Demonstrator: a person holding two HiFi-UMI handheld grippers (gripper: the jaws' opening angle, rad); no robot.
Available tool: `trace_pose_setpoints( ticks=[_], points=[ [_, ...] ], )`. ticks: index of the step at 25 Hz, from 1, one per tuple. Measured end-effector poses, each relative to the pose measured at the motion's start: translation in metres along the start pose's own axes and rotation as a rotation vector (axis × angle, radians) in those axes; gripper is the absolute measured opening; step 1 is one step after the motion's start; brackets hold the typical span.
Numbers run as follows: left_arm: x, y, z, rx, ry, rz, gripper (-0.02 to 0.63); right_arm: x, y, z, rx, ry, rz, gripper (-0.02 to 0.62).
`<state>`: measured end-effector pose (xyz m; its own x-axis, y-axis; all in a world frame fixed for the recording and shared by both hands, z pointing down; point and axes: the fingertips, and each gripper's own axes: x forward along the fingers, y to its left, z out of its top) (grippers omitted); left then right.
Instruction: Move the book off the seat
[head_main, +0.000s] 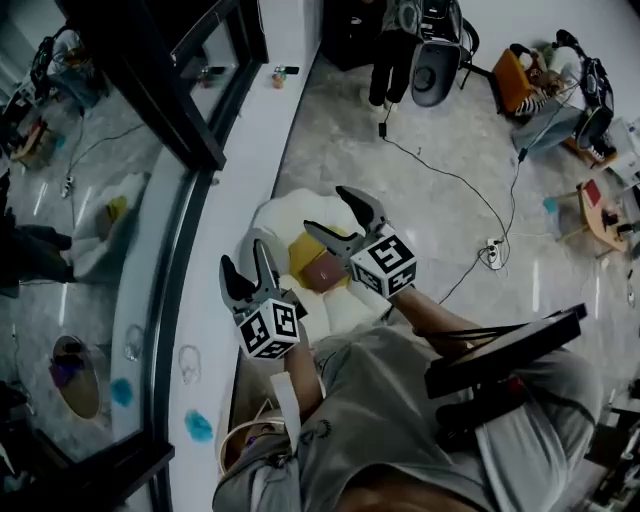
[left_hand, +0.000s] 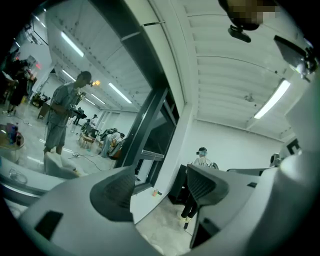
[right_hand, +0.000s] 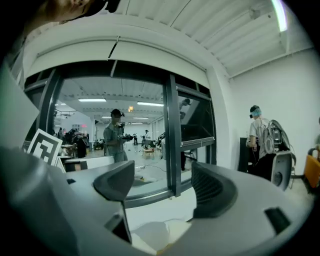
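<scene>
In the head view a pinkish-red book (head_main: 322, 270) lies on a yellow cushion (head_main: 303, 246) on a low white seat (head_main: 280, 215) by the wall. My left gripper (head_main: 245, 268) hovers over the seat's left side, jaws open and empty. My right gripper (head_main: 328, 210) hangs over the book and cushion, also open with nothing between its fingers. Both grippers point level, out across the room. The left gripper view shows its jaws (left_hand: 160, 187) apart against the wall and floor. The right gripper view shows its jaws (right_hand: 162, 185) apart, with the white seat (right_hand: 155, 237) low in the picture.
A glass wall with a dark frame (head_main: 175, 110) and a white sill (head_main: 215, 300) run along the left. Cables and a power strip (head_main: 493, 252) lie on the marble floor. A person (head_main: 390, 60) and chairs stand at the back. A black bar (head_main: 505, 350) crosses my right side.
</scene>
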<state>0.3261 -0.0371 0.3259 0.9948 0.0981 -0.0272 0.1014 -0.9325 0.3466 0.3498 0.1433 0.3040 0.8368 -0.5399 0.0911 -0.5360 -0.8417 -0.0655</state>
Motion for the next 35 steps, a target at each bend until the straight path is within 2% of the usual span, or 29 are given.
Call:
trace_pose_setpoints(
  ticks=[2,8,12,16,19,22,24,30,35],
  points=[
    [-0.007,-0.001,0.003,-0.004,0.004,0.022,0.337,0.003,0.005,0.002,0.007,0.005,0.04,0.366],
    [-0.028,-0.019,0.02,0.076,-0.053,0.129,0.337,0.009,0.007,0.015,0.025,-0.018,0.195,0.367],
    [-0.023,-0.022,0.024,0.076,-0.064,0.22,0.337,0.035,-0.006,0.021,0.066,-0.038,0.272,0.367],
    [-0.023,-0.025,0.01,0.079,-0.045,0.285,0.337,0.05,-0.014,0.022,0.092,-0.049,0.336,0.366],
    [-0.021,-0.037,0.005,0.127,-0.027,0.302,0.337,0.052,-0.032,0.021,0.106,-0.05,0.34,0.365],
    [-0.019,-0.043,0.012,0.208,-0.058,0.331,0.337,0.056,-0.046,0.017,0.111,-0.057,0.341,0.367],
    [-0.012,-0.045,0.019,0.23,-0.085,0.335,0.337,0.06,-0.052,0.017,0.108,-0.065,0.345,0.367],
    [0.007,-0.046,0.028,0.234,-0.125,0.326,0.337,0.07,-0.057,0.025,0.081,-0.083,0.353,0.367],
    [0.019,-0.044,0.014,0.221,-0.087,0.322,0.337,0.079,-0.067,0.017,0.086,-0.064,0.337,0.367]
  ],
)
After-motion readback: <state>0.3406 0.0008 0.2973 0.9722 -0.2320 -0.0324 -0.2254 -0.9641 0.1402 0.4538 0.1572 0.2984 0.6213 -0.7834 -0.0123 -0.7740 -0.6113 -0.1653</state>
